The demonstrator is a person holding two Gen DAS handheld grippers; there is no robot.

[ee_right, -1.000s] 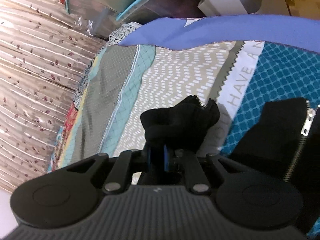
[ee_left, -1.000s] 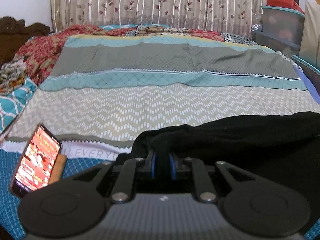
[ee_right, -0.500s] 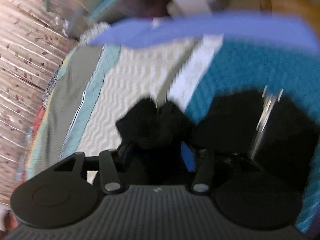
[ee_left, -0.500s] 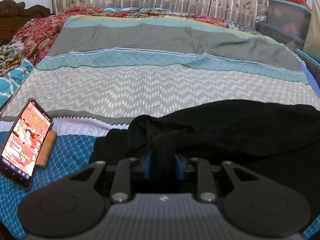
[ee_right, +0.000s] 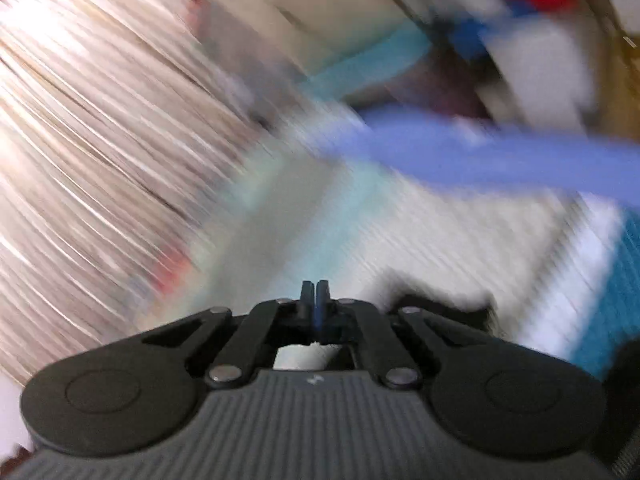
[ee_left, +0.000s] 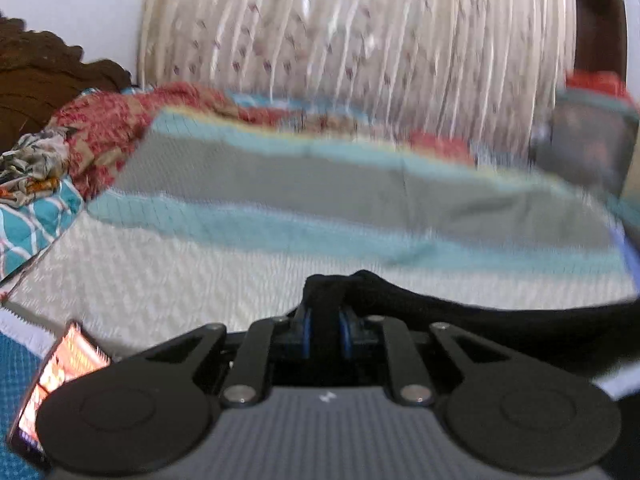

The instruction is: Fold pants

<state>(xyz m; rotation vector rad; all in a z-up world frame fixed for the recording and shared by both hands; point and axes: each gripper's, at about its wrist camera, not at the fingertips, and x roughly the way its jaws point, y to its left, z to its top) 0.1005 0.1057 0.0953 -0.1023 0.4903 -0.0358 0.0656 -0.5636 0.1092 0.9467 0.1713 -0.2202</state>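
Left hand-held gripper [ee_left: 325, 312] pinches black pants [ee_left: 480, 316] above bed [ee_left: 280, 248]. Right hand-held gripper [ee_right: 315, 294] pressed together, nothing between fingers. Phone [ee_left: 60, 376] lower left.

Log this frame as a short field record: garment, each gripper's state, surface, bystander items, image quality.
garment: black pants, one bunched edge raised off the bed
left gripper: shut on the pants fabric
right gripper: fingers together, no fabric seen between them
surface: bed with striped bedspread
bystander items: lit phone at lower left; curtain behind the bed
image quality: both views motion-blurred, the right wrist view heavily
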